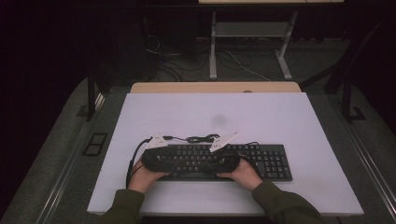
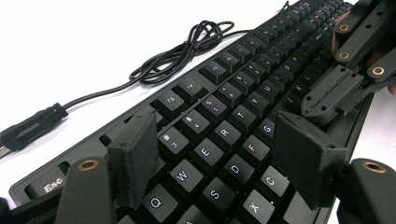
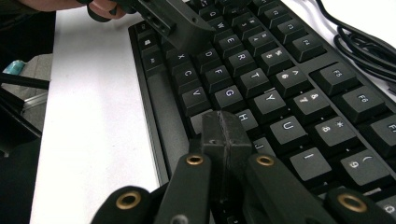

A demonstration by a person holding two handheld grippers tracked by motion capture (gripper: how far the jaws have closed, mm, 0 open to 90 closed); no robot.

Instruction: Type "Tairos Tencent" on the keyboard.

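high view: black keyboard (image 1: 243, 161) on the white table (image 1: 215, 116), both hand-held grippers over its left half. left gripper view: left gripper (image 2: 219, 154) jaws spread wide above the letter keys, coiled cable (image 2: 187, 51) beside. right gripper view: right gripper (image 3: 227, 135) jaws pressed together, empty, over the h key.

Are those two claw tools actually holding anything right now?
No. The left gripper is open above the black computer keyboard. The right gripper is shut with its fingers together over the keys, nothing between them.
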